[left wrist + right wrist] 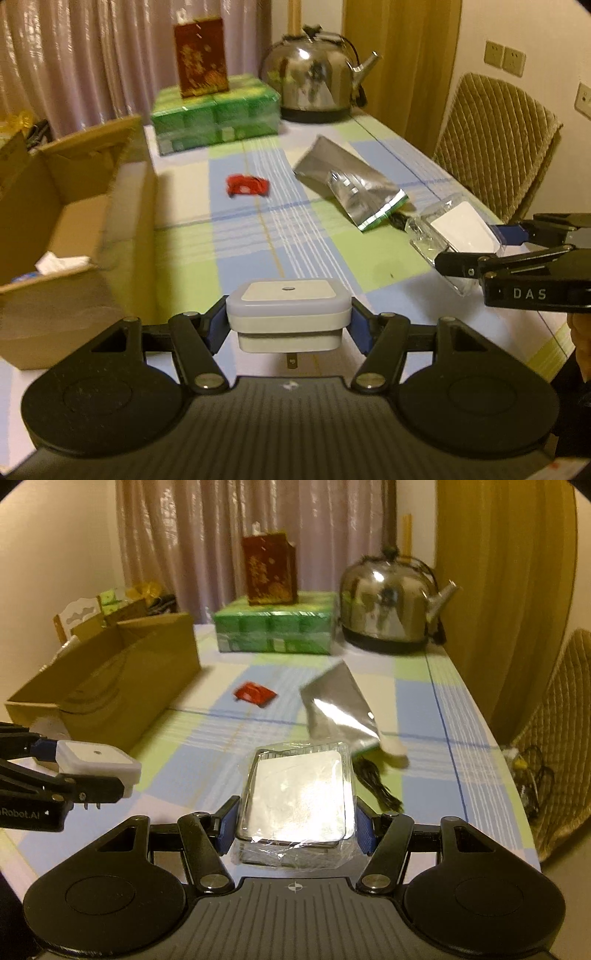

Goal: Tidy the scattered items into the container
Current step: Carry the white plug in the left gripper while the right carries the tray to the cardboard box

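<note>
Cardboard box (74,206) stands open at the table's left edge, with a red packet (246,185), silver pouch (347,181), black cable (376,782), kettle (314,85) and green carton (216,114) about, while left gripper (289,326) clamps a white plug-in adapter (288,314) beside it and right gripper (295,821) clamps a clear plastic case (299,797).
</note>
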{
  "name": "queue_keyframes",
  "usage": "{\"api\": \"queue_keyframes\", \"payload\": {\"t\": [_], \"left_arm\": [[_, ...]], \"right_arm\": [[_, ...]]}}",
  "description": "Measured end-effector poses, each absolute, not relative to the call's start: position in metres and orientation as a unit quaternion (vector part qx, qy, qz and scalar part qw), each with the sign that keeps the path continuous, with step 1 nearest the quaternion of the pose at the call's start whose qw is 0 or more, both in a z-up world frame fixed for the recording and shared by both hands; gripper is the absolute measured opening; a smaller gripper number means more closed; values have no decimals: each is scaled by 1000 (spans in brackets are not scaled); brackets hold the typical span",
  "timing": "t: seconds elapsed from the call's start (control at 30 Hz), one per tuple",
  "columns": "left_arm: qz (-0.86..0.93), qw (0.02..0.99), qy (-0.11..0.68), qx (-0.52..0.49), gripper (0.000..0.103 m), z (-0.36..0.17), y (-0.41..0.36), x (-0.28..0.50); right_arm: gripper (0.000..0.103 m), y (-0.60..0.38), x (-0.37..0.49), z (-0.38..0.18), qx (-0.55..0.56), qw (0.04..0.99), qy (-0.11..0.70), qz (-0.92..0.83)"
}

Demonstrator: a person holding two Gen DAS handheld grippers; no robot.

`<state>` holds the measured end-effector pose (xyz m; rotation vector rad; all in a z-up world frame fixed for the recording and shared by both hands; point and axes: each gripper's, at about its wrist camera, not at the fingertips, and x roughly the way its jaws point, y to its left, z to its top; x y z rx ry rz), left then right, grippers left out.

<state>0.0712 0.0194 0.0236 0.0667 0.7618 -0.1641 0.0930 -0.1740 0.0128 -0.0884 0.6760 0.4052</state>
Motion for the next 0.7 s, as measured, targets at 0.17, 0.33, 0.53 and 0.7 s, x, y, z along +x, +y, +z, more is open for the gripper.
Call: {"api": "queue_keyframes", "payload": {"t": [0.17, 0.33, 0.53, 0.7], "left_arm": [[-61, 935, 349, 29, 60, 49, 43, 59], [-33, 945, 324, 24, 60, 72, 75, 48], [3, 954, 298, 29, 60, 97, 118, 41], [39, 957, 286, 29, 60, 107, 159, 43]], "right_arm": [[59, -149, 91, 34, -51, 924, 306, 222], [59, -116, 94, 55, -54, 924, 284, 251], [59, -67, 103, 78, -59, 919, 260, 291], [59, -25, 110, 88, -74, 912, 243, 323]]}}
